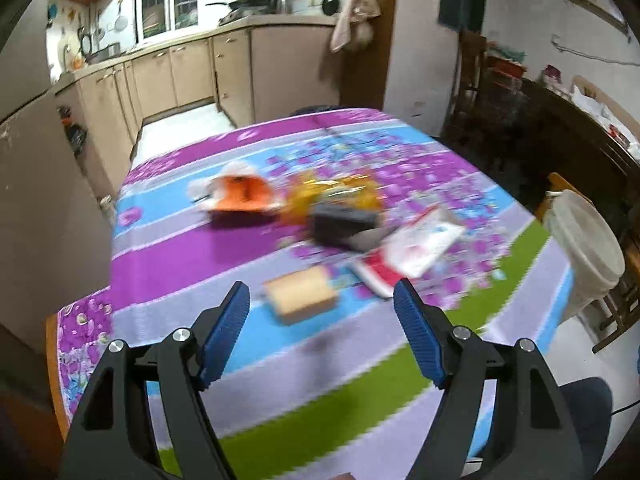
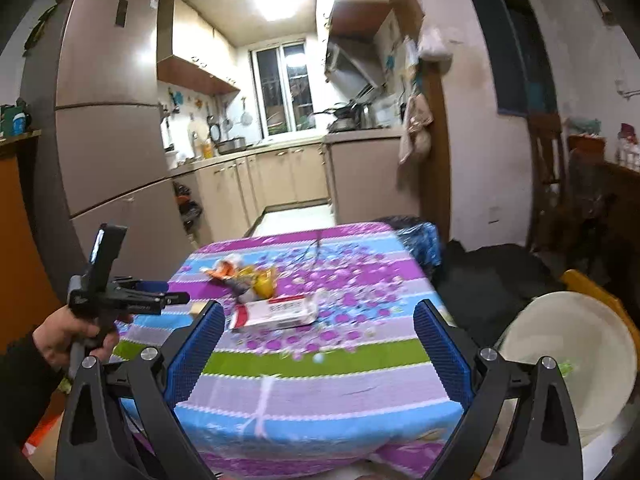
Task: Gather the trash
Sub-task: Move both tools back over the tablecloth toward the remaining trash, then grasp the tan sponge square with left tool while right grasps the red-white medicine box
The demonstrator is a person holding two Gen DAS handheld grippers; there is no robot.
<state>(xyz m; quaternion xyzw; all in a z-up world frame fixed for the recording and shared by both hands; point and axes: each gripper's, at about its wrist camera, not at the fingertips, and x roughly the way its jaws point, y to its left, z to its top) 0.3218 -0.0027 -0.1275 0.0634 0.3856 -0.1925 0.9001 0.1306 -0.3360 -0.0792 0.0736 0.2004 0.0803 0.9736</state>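
Note:
Trash lies on the table's striped purple, blue and green cloth (image 1: 192,248): an orange wrapper (image 1: 240,194), a yellow snack bag (image 1: 332,192), a dark grey box (image 1: 344,220), a white and red packet (image 1: 416,244) and a small tan box (image 1: 302,294). My left gripper (image 1: 322,300) hangs open above the cloth, the tan box just beyond its blue pads, nothing between them. In the right wrist view my right gripper (image 2: 320,320) stands wide open and empty over the near table edge, with the white and red packet (image 2: 280,312) ahead. The picture is blurred.
A white plastic bucket (image 1: 584,252) (image 2: 568,364) stands on a chair at the table's right. In the right wrist view a hand (image 2: 68,340) holds the left gripper's handle at the left. A fridge (image 2: 108,120), kitchen cabinets (image 1: 192,68) and a dark bag (image 2: 416,232) lie beyond the table.

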